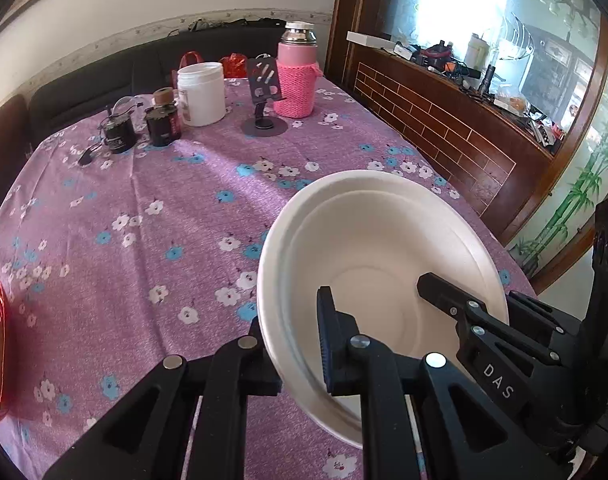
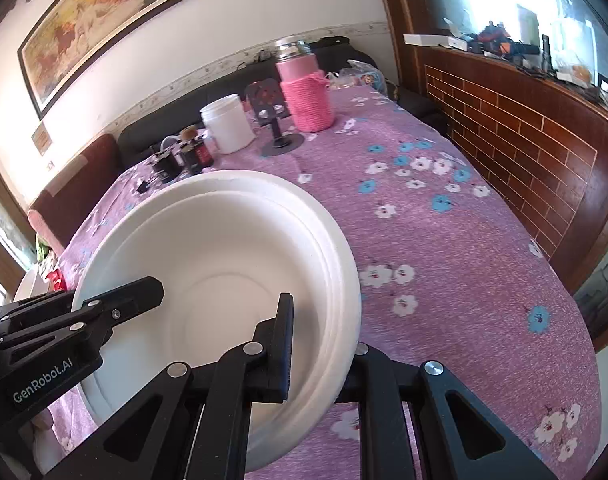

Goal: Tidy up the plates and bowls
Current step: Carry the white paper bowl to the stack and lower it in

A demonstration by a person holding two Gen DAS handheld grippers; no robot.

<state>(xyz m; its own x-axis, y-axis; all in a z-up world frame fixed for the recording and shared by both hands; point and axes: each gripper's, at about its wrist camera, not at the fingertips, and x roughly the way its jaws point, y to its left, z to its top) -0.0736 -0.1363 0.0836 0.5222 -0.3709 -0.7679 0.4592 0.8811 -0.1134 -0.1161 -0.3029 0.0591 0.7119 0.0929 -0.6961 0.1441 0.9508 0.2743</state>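
**Your two grippers, up close**

Both of your tools are matte black plastic. On your left gripper [image 1: 302,344], each finger hangs on a pair of flat link bars pinned with round silver rivets, and long triangular cut-outs lighten the bars. One finger pad [image 1: 327,340] shows a blue, finely ribbed face. Your right gripper [image 2: 324,344] is built the same way: black link bars, silver rivets, triangular cut-outs, and a ribbed pad [image 2: 285,344] with a bluish edge. Seen from the opposite camera, each tool carries small silver screws and white lettering: "DAS" on the right one, "GenRobot.AI" on the left.
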